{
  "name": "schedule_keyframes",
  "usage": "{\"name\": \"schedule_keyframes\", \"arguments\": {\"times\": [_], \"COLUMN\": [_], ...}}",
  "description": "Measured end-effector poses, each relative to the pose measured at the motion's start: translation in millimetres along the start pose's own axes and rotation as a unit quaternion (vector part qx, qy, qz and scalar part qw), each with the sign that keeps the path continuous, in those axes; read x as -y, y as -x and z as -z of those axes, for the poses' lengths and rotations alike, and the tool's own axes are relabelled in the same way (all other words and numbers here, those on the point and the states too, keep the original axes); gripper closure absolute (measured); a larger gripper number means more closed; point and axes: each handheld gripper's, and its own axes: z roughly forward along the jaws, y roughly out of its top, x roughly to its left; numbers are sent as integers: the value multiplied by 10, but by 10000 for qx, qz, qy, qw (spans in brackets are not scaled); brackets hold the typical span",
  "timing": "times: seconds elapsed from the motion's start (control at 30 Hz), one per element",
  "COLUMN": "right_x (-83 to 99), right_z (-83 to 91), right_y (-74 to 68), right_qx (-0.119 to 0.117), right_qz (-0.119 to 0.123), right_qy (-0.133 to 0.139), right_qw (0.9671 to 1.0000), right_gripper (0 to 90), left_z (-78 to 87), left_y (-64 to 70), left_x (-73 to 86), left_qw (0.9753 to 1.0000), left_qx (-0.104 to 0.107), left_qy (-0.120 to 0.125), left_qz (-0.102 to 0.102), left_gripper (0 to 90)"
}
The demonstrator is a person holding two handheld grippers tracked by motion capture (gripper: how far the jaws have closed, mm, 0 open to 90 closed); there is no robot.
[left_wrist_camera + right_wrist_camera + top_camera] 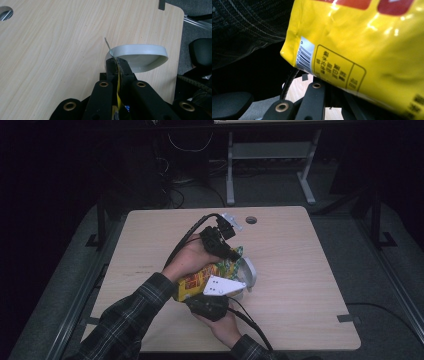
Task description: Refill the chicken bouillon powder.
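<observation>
A yellow snack bag (196,282) with red print is held over the table between both grippers. My left gripper (234,254) comes from the far side and is shut on the bag's thin top edge (118,82); in the left gripper view its tips (117,62) pinch the foil. My right gripper (209,294), with its grey plate, holds the near end. In the right gripper view the bag (362,45) with its barcode covers the jaw tips (328,83), which seem closed on its lower edge. A white bowl (248,272) sits just right of the bag, tilted rim (140,48) beyond the left tips.
The light wooden table (300,270) has a round cable hole (251,220) near its far edge, also seen as the hole (5,12). A plaid sleeve (130,320) reaches in from the lower left. Dark floor and a desk frame (270,165) lie beyond.
</observation>
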Motion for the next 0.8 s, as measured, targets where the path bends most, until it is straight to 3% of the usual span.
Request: {"name": "schedule_keyframes", "arguments": {"times": [0.8], "right_x": [144], "right_z": [-99], "right_y": [16], "right_qx": [-62], "right_qz": [9], "right_qy": [-303], "right_qw": [9995], "right_gripper": [900], "left_z": [152], "left_y": [-9], "left_x": [154], "left_qw": [9992], "left_qx": [231], "left_qy": [300], "left_qz": [125], "left_gripper": [900]}}
